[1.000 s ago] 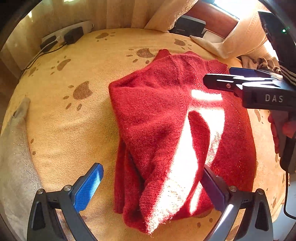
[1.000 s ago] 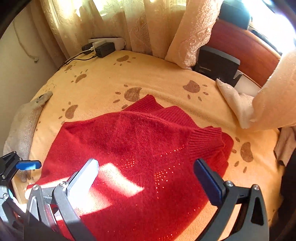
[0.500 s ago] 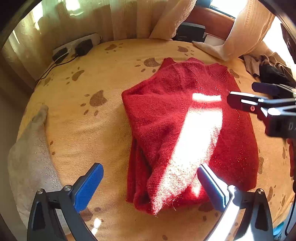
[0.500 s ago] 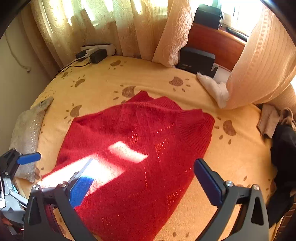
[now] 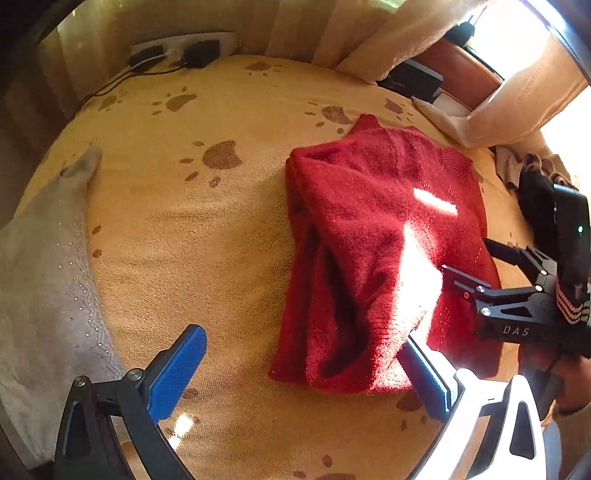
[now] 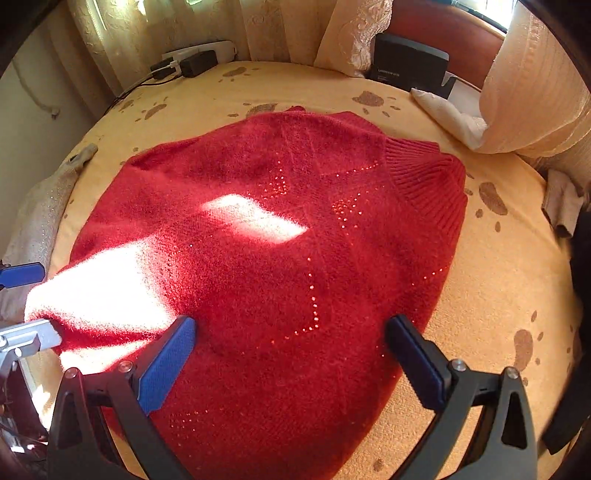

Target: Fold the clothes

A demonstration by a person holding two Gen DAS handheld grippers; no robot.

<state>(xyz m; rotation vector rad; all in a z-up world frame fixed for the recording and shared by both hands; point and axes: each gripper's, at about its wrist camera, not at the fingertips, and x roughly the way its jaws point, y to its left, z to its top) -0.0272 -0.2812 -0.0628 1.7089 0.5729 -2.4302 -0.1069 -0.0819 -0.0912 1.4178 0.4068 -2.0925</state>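
Your red sweater [image 5: 373, 236] lies folded on the yellow paw-print blanket [image 5: 207, 229] that covers the bed, right of the blanket's middle in the left wrist view. Its left side is doubled over onto the body, leaving a thick rolled edge and a dark open fold at the near end. The ribbed collar [image 6: 424, 177] points to the far right. A bright patch of sunlight falls across the near part of the knit.

Your left gripper [image 5: 306, 369] hangs just above the near edge of the sweater with its jaws wide apart, holding nothing; its right blue pad sits right against the near hem, though you cannot tell whether it touches. Your right gripper [image 6: 291, 354] hovers over the near right part of the sweater, jaws also spread wide and empty.

A grey garment [image 5: 40, 280] lies along the left edge of the bed, well apart from the sweater. At the far edge, by the curtain [image 6: 280, 26], sit a white power strip [image 6: 201, 51] with plugs and a black box [image 6: 410, 66]. Dark clothes [image 5: 535, 192] are piled at the far right.
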